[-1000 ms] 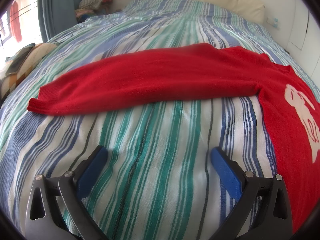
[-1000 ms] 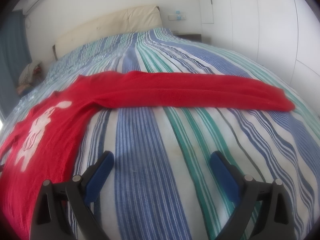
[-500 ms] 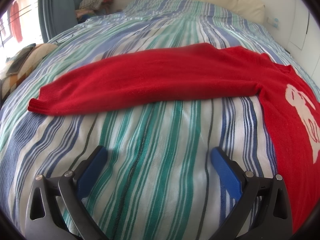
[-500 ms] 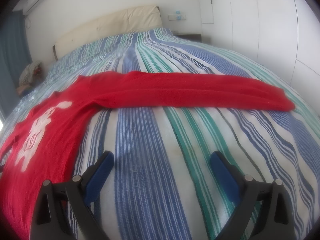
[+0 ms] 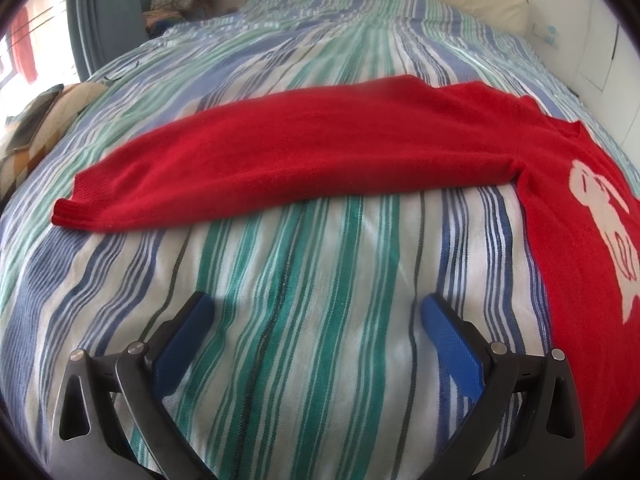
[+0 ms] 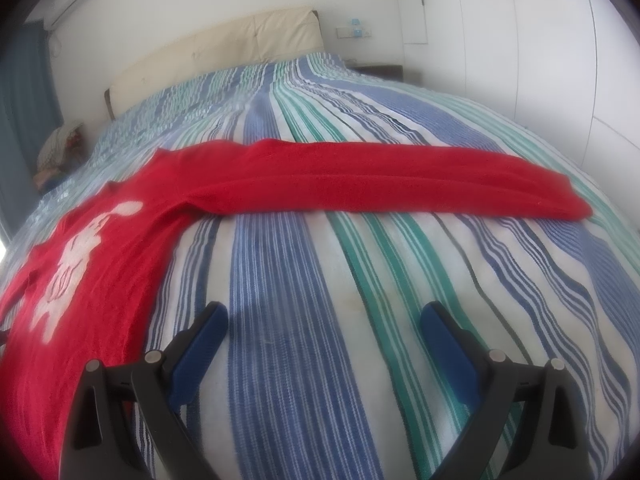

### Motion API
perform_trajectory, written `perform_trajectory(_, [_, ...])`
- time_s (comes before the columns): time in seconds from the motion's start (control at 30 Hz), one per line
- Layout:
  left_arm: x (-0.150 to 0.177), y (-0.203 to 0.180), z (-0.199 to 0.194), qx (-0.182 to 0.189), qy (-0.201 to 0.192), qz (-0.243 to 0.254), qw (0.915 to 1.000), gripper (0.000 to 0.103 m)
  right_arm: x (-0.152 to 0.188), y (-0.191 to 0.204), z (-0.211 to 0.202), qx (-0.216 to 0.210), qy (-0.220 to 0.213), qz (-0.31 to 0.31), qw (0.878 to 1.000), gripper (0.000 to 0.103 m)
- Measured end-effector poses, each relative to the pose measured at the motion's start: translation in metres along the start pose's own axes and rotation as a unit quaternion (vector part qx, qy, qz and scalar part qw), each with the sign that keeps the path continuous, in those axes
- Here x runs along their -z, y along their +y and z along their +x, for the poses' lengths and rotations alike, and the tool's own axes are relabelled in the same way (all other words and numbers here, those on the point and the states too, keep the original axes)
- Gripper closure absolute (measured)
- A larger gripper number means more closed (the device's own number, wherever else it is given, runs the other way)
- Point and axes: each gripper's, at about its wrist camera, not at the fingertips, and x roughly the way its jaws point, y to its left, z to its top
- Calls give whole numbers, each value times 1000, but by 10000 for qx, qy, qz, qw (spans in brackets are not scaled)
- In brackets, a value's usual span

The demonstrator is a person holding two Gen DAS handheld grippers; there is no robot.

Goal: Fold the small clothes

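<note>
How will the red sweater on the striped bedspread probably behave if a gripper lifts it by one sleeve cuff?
The red sweater looks like soft knit lying flat, so it would likely droop limply. Its long sleeve would probably rise first, the body trailing. The fuzzy knit may cling slightly to the striped bedspread.

**Gripper hardware, both wrist views**

Left two-finger black plastic gripper [image 5: 316, 312]: matte black linkage arms with triangular cut-outs, round silver pivot screws at the joints, textured blue rectangular finger pads [image 5: 450, 336]. Right two-finger black plastic gripper [image 6: 323, 320]: same build, with black arms, silver screw heads and darker navy-looking pads [image 6: 198, 350]. No cables, markings, sleeves or skin visible.
</note>
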Motion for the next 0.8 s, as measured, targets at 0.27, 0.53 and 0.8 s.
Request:
perform_trajectory(0.27, [22, 33, -76, 930, -588, -625, 9920, 1, -30, -88, -48, -1252, -173, 1677, 9777, 7])
perform_trajectory(0.53, [33, 31, -107, 1034, -763, -821, 9883, 1, -39, -225, 9, -1812, 298, 4816, 8569, 17])
perform_trajectory(0.8, [60, 23, -94, 787, -526, -551, 9940, 1, -82, -197, 51, -494, 622, 4118, 9078, 97])
